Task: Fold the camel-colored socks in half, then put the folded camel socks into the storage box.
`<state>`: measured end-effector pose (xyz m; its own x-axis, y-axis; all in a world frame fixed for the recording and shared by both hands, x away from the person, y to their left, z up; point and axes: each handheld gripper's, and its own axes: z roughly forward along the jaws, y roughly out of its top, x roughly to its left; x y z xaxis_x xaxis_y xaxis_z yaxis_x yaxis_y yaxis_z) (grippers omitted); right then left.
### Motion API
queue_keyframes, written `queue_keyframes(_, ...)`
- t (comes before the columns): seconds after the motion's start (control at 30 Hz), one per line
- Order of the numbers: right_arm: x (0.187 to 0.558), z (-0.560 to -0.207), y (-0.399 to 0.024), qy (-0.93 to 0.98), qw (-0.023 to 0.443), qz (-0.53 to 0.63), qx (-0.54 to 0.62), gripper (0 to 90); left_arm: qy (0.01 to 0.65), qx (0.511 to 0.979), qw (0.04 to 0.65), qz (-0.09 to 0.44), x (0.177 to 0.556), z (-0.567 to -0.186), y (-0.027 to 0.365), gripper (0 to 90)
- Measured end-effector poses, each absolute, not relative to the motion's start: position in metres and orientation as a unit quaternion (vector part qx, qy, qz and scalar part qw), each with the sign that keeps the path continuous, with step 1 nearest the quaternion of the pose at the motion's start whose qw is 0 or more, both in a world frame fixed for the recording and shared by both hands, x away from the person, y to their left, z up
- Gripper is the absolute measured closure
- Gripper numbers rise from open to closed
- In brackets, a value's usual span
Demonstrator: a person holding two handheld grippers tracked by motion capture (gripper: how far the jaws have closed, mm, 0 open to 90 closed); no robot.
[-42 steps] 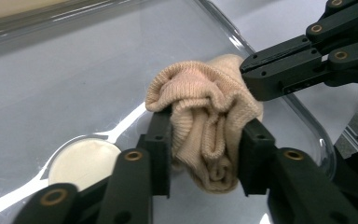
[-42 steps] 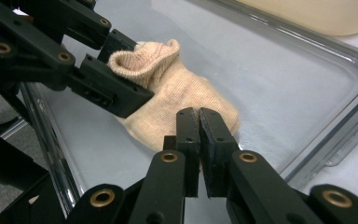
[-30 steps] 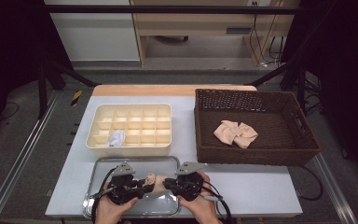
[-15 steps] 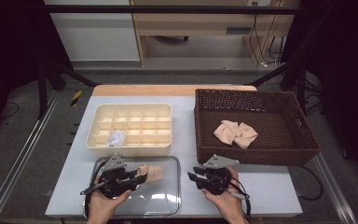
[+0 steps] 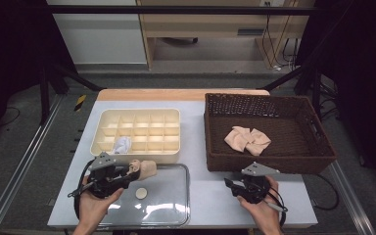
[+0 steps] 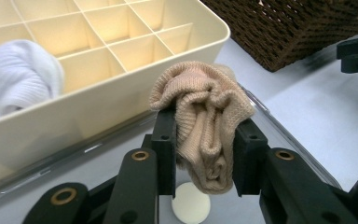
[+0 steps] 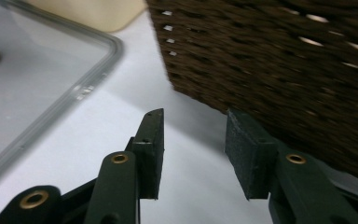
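Note:
A rolled-up tan sock (image 6: 200, 93) is pinched between the jaws of my left gripper (image 6: 204, 135). In the high view that gripper (image 5: 136, 171) holds the sock (image 5: 146, 169) above the clear tray (image 5: 176, 215), just in front of the cream divided box (image 5: 142, 152). One front compartment of the box holds a white sock (image 5: 122, 145). My right gripper (image 5: 229, 185) hovers over the table in front of the brown wicker basket (image 5: 274, 164). Its jaws (image 7: 193, 140) have just been opening and nothing is between them.
More tan socks (image 5: 247, 139) lie inside the basket. A small white disc (image 5: 140, 193) rests on the tray beneath the held sock. The basket's woven wall (image 7: 284, 60) rises close ahead of the right gripper. The table's near edge runs just behind both hands.
The right gripper has let go of the tan sock, opened, and moved right off the tray to the front of the basket. The left gripper has lifted the sock slightly up and left.

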<state>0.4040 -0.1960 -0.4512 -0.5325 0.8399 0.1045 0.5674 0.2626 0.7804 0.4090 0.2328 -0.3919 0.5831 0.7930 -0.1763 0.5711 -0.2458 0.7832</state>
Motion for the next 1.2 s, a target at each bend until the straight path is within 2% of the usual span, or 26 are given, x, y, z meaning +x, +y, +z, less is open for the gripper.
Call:
queue_keyframes(0.67, 0.4, -0.452, -0.217, 0.773, 0.195, 0.379, 0.47, 51.2, 0.453, 0.775, 0.406, 0.171, 0.453, -0.358, 0.235, 66.0)
queue_keyframes(1.2, 0.4, -0.453, -0.215, 0.776, 0.189, 0.382, 0.465, 51.5, 0.481, 0.78, 0.357, 0.18, 0.498, -0.362, 0.237, 66.2)
